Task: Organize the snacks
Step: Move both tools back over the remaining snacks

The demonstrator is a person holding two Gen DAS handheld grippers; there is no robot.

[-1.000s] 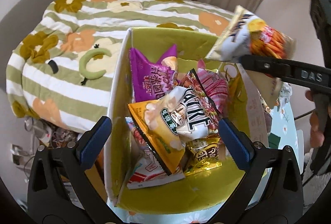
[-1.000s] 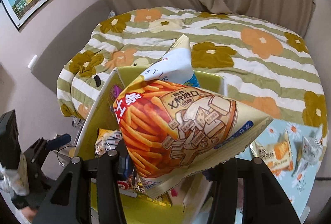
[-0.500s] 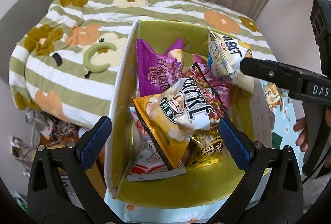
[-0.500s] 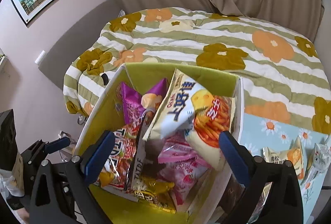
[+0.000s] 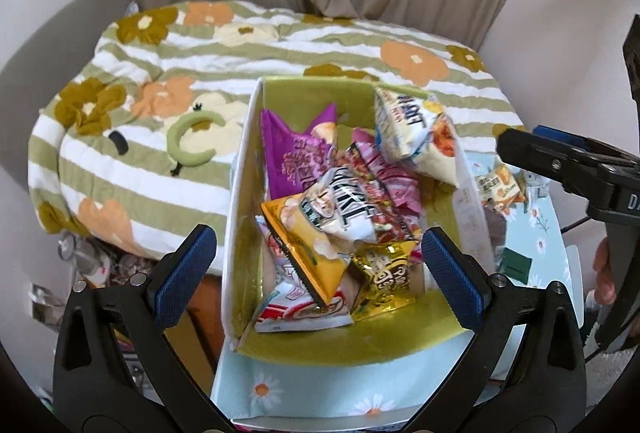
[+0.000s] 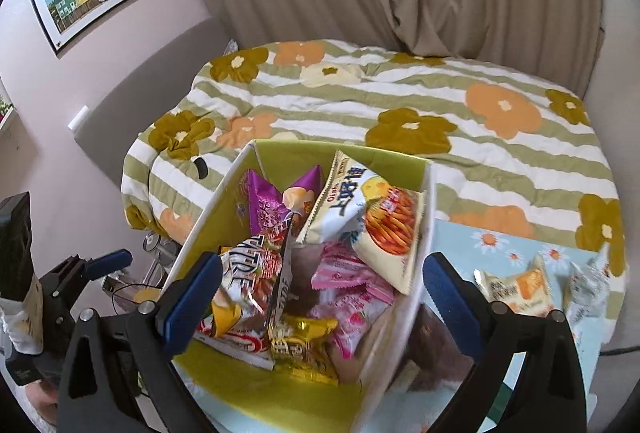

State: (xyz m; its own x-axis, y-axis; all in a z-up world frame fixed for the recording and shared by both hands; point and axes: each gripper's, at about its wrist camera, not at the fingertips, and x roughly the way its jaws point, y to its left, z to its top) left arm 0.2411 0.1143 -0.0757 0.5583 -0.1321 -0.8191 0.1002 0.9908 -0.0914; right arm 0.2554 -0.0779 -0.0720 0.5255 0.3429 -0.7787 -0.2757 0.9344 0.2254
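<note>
A yellow-lined box holds several snack bags. A white and orange fries bag leans at its back right corner. A purple bag, a pink bag and a gold bag lie inside too. My left gripper is open and empty over the box's near side. My right gripper is open and empty above the box; it also shows in the left wrist view at the right.
Two small snack packs lie on the blue daisy tablecloth right of the box. A flowered green-striped quilt covers the bed behind. Clutter sits on the floor at left.
My right gripper opened and let go of the fries bag, which dropped into the box's back right corner. The right gripper then drew back to the right. Both views pulled back slightly.
</note>
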